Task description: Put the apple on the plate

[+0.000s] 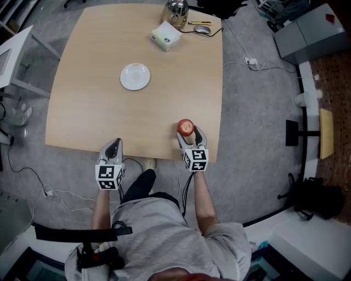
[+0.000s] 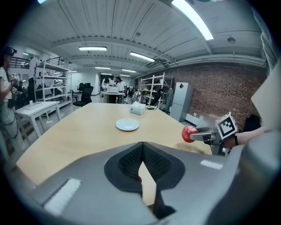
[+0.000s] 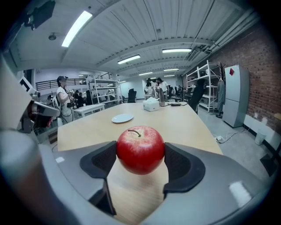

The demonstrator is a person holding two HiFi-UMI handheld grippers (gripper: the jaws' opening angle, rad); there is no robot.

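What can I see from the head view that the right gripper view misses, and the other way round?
Only the head view: the person's torso and the grey floor. Only the right gripper view: the ceiling lights, brick wall and shelves. Both: the apple clamped in the right gripper, the plate and the table.

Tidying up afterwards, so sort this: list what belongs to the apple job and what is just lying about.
Job: apple, gripped in the right tongs; plate.
Lying about: white box, kettle, mouse, pen; left tongs, shut and empty.
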